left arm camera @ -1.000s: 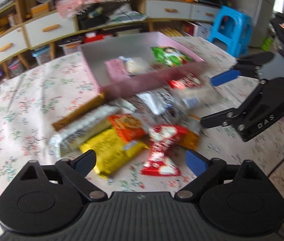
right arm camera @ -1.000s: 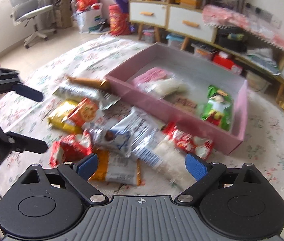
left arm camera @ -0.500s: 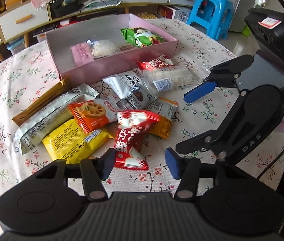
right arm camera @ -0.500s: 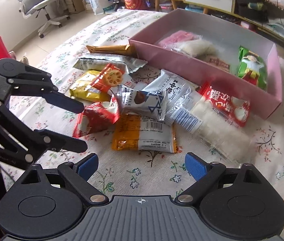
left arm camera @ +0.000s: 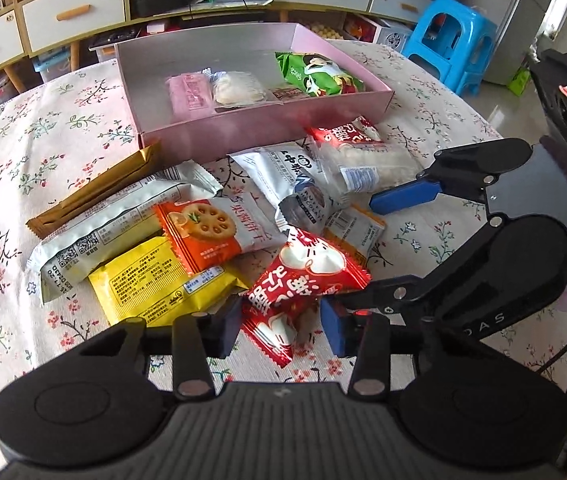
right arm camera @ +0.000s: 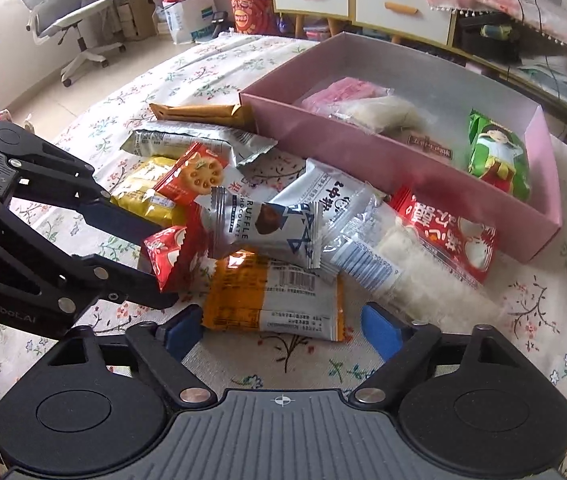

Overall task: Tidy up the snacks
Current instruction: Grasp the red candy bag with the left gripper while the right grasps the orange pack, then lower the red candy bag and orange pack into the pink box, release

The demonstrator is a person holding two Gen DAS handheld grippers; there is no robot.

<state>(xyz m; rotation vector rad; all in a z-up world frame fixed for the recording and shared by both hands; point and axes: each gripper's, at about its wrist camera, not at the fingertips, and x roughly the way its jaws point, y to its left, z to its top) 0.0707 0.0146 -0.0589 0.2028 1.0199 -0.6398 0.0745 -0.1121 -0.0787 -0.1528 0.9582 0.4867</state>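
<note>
Left tongs (left arm camera: 281, 326): closing around the near end of the red snack packet (left arm camera: 303, 280); its left pad is touching the wrapper, the right pad standing just clear.
Red snack packet: lying at the near edge of the snack pile on the floral worktop (left arm camera: 43, 148).
Right tongs (right arm camera: 279, 330): standing wide and closing, straddling the near edge of the orange-and-white packet (right arm camera: 275, 296), pads not yet pressing it.
Pink box (right arm camera: 403, 168): sitting beyond the pile, holding a green packet (right arm camera: 497, 156) and pale ones.
</note>
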